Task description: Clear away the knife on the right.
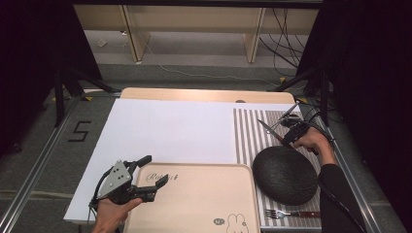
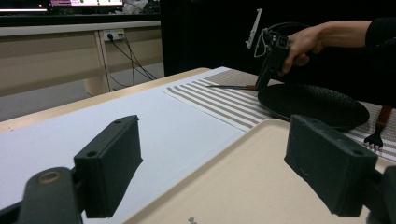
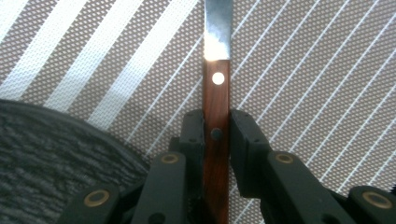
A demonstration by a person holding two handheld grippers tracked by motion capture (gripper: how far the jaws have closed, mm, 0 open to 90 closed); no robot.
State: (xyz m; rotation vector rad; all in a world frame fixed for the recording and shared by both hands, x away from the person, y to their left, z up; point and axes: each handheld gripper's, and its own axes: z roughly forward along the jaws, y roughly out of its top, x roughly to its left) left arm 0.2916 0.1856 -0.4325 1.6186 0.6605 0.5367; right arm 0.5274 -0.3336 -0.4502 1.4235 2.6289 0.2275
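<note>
A knife (image 3: 217,88) with a brown wooden handle and steel blade lies on the striped placemat (image 3: 299,70). My right gripper (image 3: 217,126) is shut on its handle, one pad pressed against each side. From above, the knife (image 1: 267,129) is at the placemat's far right, with the right gripper (image 1: 286,141) pointing down at it just beyond the dark round plate (image 1: 285,174). My left gripper (image 1: 154,170) stands open over the left part of the beige tray (image 1: 194,204), with nothing between its jaws. In the left gripper view, the left gripper (image 2: 219,154) is above the tray (image 2: 243,186).
A fork (image 1: 291,213) with a brown handle lies on the placemat (image 1: 245,141) in front of the plate. A white sheet (image 1: 170,131) covers the left and middle of the table. A cable and a metal rail run along the table's right edge.
</note>
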